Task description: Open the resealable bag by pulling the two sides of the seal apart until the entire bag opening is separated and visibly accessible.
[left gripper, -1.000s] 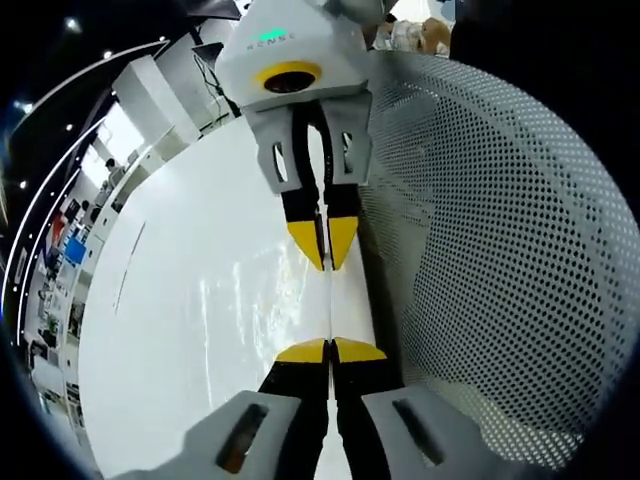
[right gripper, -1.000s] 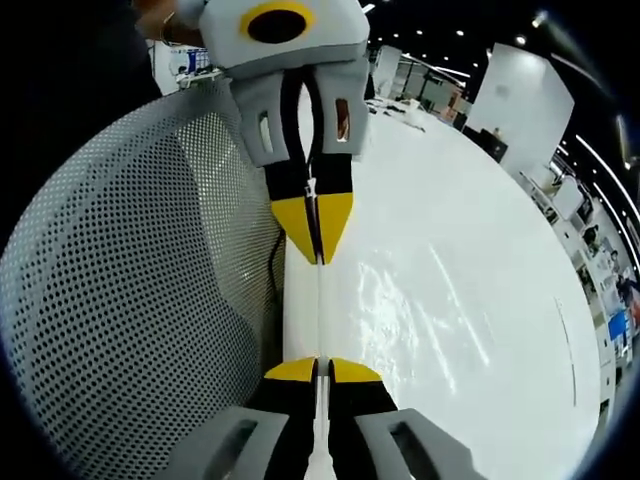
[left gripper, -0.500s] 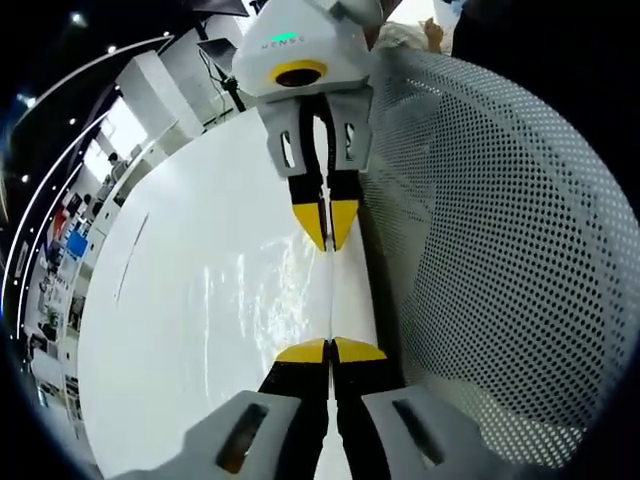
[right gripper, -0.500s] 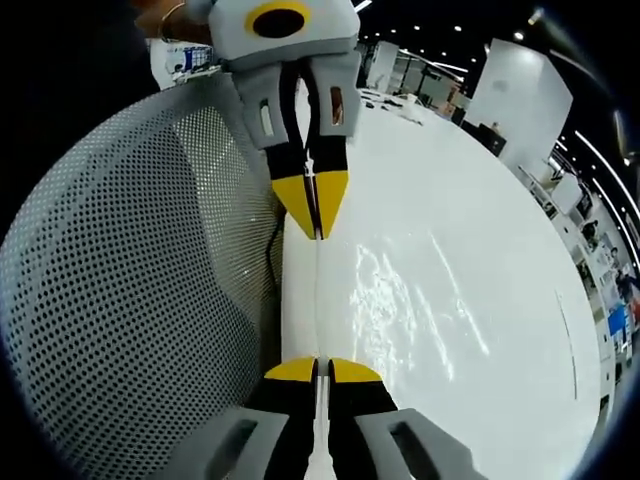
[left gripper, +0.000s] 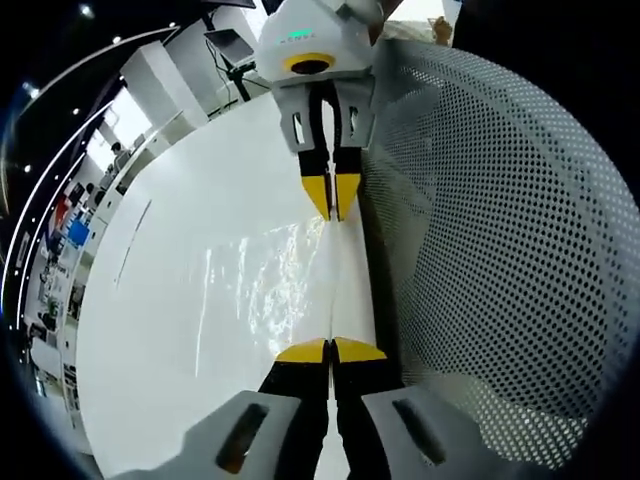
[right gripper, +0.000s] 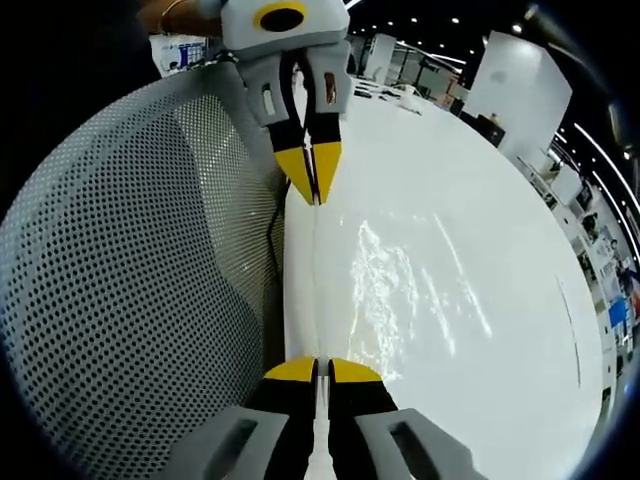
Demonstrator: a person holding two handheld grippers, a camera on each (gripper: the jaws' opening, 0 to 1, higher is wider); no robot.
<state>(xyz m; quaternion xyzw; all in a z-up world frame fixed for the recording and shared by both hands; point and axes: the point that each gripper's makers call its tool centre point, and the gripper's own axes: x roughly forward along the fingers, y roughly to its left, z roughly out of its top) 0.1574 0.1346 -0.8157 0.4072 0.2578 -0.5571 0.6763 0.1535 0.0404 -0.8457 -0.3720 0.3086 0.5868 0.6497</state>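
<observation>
The clear resealable bag (left gripper: 262, 285) shows as glinting film over the white table (left gripper: 170, 300). Its thin edge runs straight between the two grippers. In the left gripper view my left gripper (left gripper: 330, 350) is shut on the near end of that edge. The right gripper (left gripper: 332, 207) comes down from the top, shut on the far end. In the right gripper view my right gripper (right gripper: 318, 369) pinches the bag (right gripper: 400, 290) at the bottom, and the left gripper (right gripper: 312, 192) holds it at the top. I cannot tell whether the seal has parted.
A curved white perforated panel (left gripper: 500, 250) stands close beside the grippers, also seen as the perforated panel (right gripper: 130, 280) in the right gripper view. Beyond the table's far edge lies a large hall with desks (left gripper: 60, 230) and ceiling lights.
The two grippers have drawn apart: each looks smaller and farther off in the other's view. The stretch of bag edge between them has grown longer. Both stay shut.
</observation>
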